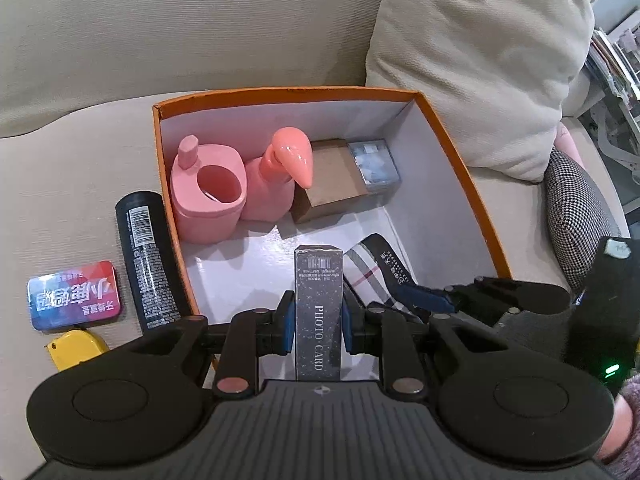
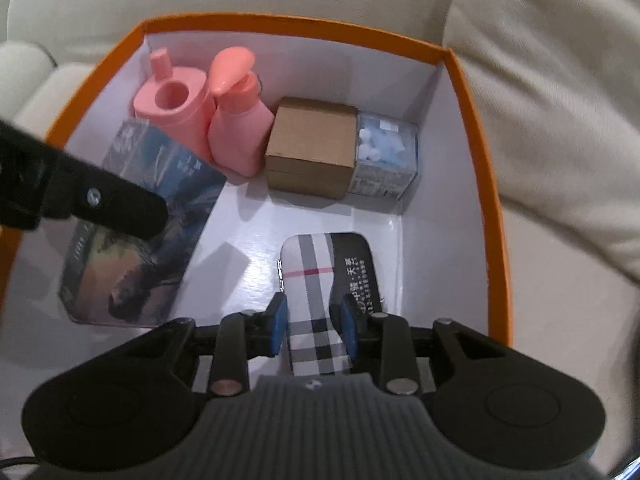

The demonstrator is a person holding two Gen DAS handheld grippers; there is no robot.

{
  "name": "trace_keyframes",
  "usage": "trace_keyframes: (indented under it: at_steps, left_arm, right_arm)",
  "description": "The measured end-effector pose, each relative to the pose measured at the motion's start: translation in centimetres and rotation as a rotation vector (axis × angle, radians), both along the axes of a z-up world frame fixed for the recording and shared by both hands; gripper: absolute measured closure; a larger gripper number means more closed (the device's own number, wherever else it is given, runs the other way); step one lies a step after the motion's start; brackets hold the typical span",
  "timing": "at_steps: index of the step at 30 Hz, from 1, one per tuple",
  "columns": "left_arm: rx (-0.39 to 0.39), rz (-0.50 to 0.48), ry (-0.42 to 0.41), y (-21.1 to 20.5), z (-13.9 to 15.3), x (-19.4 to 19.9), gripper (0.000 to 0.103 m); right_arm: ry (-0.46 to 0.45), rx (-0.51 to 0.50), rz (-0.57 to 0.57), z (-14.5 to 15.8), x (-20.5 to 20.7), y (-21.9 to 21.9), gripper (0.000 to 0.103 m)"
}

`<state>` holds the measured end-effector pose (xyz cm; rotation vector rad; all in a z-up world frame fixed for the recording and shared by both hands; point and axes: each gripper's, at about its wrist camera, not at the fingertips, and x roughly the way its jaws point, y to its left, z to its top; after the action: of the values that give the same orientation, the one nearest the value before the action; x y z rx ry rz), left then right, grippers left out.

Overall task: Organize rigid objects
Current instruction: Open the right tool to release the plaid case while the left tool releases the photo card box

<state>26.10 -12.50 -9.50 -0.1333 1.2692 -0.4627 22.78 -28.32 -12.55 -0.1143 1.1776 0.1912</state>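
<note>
My left gripper [image 1: 318, 320] is shut on a dark, speckled "PHOTO CARD" box [image 1: 319, 300], held on edge over the near left floor of the orange box [image 1: 460, 152]. The right wrist view shows that card box's broad printed face [image 2: 140, 240] behind a left finger [image 2: 120, 208]. My right gripper [image 2: 312, 324] straddles a plaid and black case [image 2: 320, 272] lying on the white floor at the near right. Its blue pads stand beside the case with a thin gap on the left. The plaid case [image 1: 372, 268] also shows just right of the card box.
Against the box's back wall stand a pink pot [image 2: 176, 108], a pink pump bottle [image 2: 236, 120], a brown carton [image 2: 312, 148] and a clear box of blue-white pieces [image 2: 384, 160]. A black can [image 1: 148, 260], red-blue tin [image 1: 74, 294] and yellow tape measure [image 1: 78, 348] lie on the sofa at left. A cushion [image 1: 480, 60] leans at right.
</note>
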Motion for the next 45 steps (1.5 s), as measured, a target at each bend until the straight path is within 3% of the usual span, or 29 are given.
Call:
trace_keyframes:
  at_steps: [3, 4, 8, 12, 19, 22, 24, 27, 36, 41, 45]
  left_arm:
    - [-0.003, -0.002, 0.000, -0.1, -0.2, 0.0, 0.078]
    - [-0.001, 0.001, -0.002, -0.1, -0.2, 0.0, 0.078]
    - [0.010, -0.007, -0.014, -0.1, -0.2, -0.1, 0.078]
    - [0.000, -0.013, -0.011, 0.0, -0.1, -0.1, 0.078]
    - [-0.038, -0.025, 0.003, -0.5, -0.1, 0.1, 0.078]
    - [-0.036, -0.025, 0.017, -1.0, -0.3, 0.2, 0.078]
    - [-0.037, -0.033, 0.019, -1.5, -0.4, 0.1, 0.078]
    - [-0.046, -0.022, 0.031, -2.1, -0.9, 0.3, 0.078]
    - [-0.143, 0.121, 0.169, -2.9, -5.0, 1.1, 0.078]
    - [-0.078, 0.098, 0.171, -3.8, -5.5, 1.0, 0.078]
    - [0.022, 0.059, 0.163, -4.7, -5.3, 1.0, 0.073]
  right_arm:
    - [0.048, 0.117, -0.012, 0.5, -0.1, -0.9, 0.075]
    - [0.073, 0.150, -0.014, 0.4, -0.2, -1.1, 0.083]
    - [0.153, 0.205, 0.017, -0.3, -0.3, -0.3, 0.088]
    - [0.183, 0.135, 0.015, -1.8, 0.2, 0.6, 0.088]
    - [0.126, 0.084, -0.058, -1.9, 1.0, -0.5, 0.103]
    - [0.099, 0.083, -0.061, -1.4, 0.7, -0.4, 0.101]
    - [0.078, 0.100, -0.047, -0.2, 0.0, -0.7, 0.094]
    - [0.048, 0.111, -0.014, 1.9, -1.6, -1.4, 0.094]
    - [0.047, 0.048, 0.081, 3.0, -4.3, -1.9, 0.095]
    - [0.042, 0.016, 0.115, 2.8, -4.3, -1.4, 0.097]
    - [0.045, 0.007, 0.123, 2.8, -4.4, -1.3, 0.097]
